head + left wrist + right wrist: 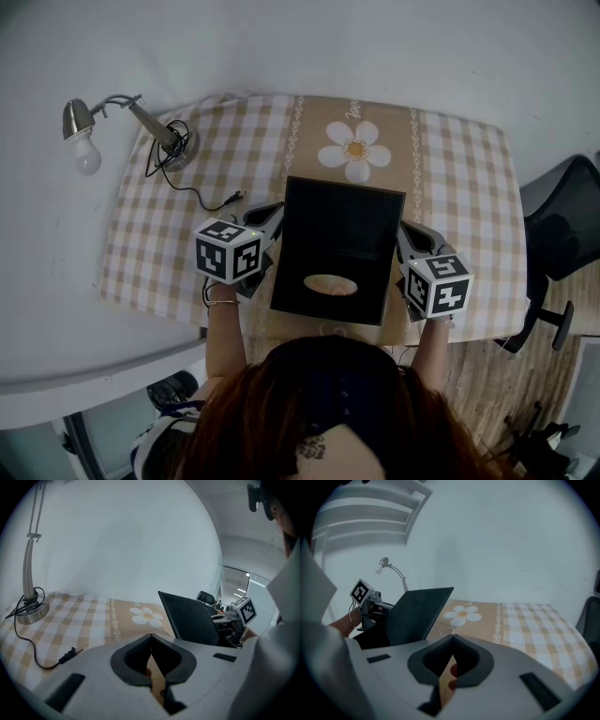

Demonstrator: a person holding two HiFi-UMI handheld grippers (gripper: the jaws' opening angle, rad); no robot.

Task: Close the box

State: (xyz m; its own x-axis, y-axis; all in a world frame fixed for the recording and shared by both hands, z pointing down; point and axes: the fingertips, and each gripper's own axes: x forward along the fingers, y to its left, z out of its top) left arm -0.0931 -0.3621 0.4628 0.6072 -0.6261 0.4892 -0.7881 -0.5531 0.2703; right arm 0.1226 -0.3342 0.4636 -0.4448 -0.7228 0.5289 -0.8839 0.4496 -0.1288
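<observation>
A black box lies in the middle of the table on the tan strip of the cloth. Its dark lid stands raised at a slant, and a pale oval shows on the near part. My left gripper is by the box's left side, its jaws closed tip to tip with only tablecloth visible behind them. My right gripper is by the box's right side, also shut and holding nothing. Neither gripper visibly touches the lid.
A checked tablecloth with a daisy print covers the table. A desk lamp and its cable with plug sit at the back left. A black office chair stands beyond the table's right edge.
</observation>
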